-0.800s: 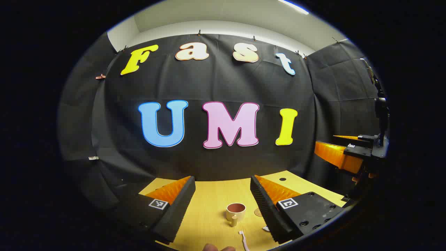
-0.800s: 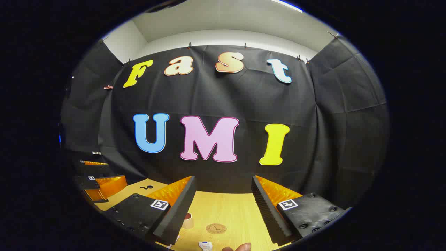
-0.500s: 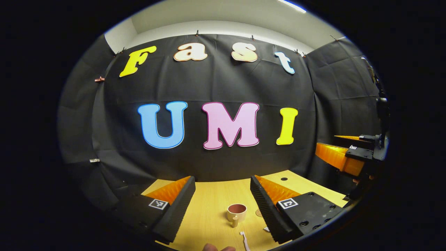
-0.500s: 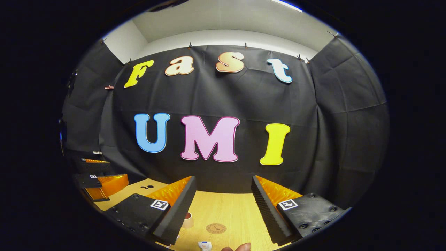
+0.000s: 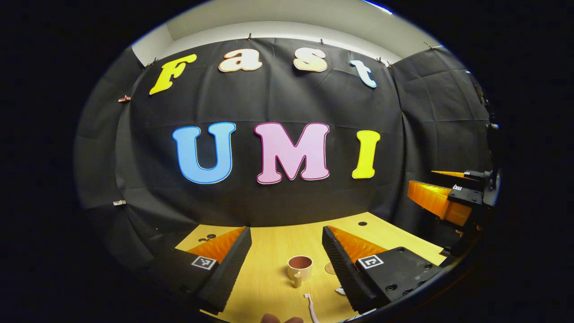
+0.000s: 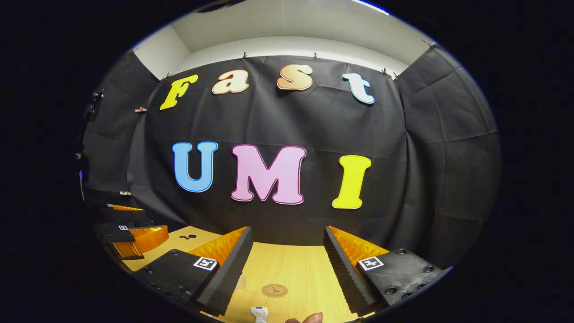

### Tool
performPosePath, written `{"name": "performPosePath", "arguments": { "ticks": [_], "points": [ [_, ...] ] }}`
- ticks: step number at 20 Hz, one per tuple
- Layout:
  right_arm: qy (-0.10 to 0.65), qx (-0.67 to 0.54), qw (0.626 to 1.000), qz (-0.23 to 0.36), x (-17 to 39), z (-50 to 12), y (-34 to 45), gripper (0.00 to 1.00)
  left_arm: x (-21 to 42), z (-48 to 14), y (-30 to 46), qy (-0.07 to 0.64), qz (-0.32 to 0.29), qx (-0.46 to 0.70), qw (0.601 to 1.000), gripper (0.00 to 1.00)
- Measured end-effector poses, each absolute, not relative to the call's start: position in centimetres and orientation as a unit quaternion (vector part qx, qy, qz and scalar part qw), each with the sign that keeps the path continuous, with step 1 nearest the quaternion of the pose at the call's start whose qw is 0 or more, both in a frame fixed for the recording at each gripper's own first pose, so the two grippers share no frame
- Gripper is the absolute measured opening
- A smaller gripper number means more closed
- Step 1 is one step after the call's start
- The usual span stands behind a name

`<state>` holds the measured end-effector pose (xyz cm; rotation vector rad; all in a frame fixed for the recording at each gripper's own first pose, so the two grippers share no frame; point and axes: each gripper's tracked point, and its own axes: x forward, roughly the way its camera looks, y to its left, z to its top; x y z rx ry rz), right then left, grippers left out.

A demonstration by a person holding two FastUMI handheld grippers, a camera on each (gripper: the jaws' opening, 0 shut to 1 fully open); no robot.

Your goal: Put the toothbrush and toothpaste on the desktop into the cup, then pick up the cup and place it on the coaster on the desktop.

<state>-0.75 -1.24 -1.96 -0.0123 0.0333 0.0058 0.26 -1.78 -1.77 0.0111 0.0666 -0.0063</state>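
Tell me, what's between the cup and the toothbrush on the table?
Nothing. In the left gripper view, the cup stands with its handle toward the toothbrush, and just bare wooden table lies between them.

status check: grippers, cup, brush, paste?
Left gripper open, right gripper open, both above the wooden desktop. Beige cup with brown inside upright, empty; white toothbrush and white toothpaste tube flat on desktop. Round coaster bare.

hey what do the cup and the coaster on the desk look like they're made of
The cup: probably glazed ceramic, a smooth cream outside with a reddish-brown inside and a moulded handle. The coaster: likely wood or cork, a thin matte tan disc with a dark printed mark. It is too small to tell which.
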Motion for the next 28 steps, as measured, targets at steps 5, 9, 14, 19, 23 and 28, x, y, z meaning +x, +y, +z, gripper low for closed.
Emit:
{"name": "performPosePath", "arguments": {
  "ticks": [5, 9, 14, 19, 23, 28],
  "points": [
    [0.103, 0.009, 0.994, 0.021, -1.0, -6.7, -0.6, 0.97, -0.1, -3.9, -0.2, 0.062, 0.016, -0.008, 0.998, 0.98],
    [0.230, -0.004, 0.972, 0.050, -2.8, -15.1, 0.9, 0.98, -1.2, -6.0, 1.7, 0.091, 0.039, -0.004, 0.995, 0.98],
    [0.339, -0.025, 0.938, 0.072, -5.4, -23.9, 2.1, 0.98, -2.8, -7.9, 2.7, 0.116, 0.051, 0.008, 0.992, 0.98],
    [0.426, -0.021, 0.902, 0.069, -6.8, -30.6, 2.5, 0.98, -3.9, -9.6, 3.2, 0.138, 0.059, 0.013, 0.989, 0.99],
    [0.478, -0.014, 0.875, 0.068, -7.0, -34.5, 3.5, 0.98, -4.5, -10.0, 3.3, 0.144, 0.063, 0.017, 0.987, 0.99],
    [0.525, -0.040, 0.846, 0.081, -7.2, -38.1, 4.4, 0.97, -5.1, -10.6, 3.7, 0.153, 0.071, 0.018, 0.986, 0.98]
  ]
}}
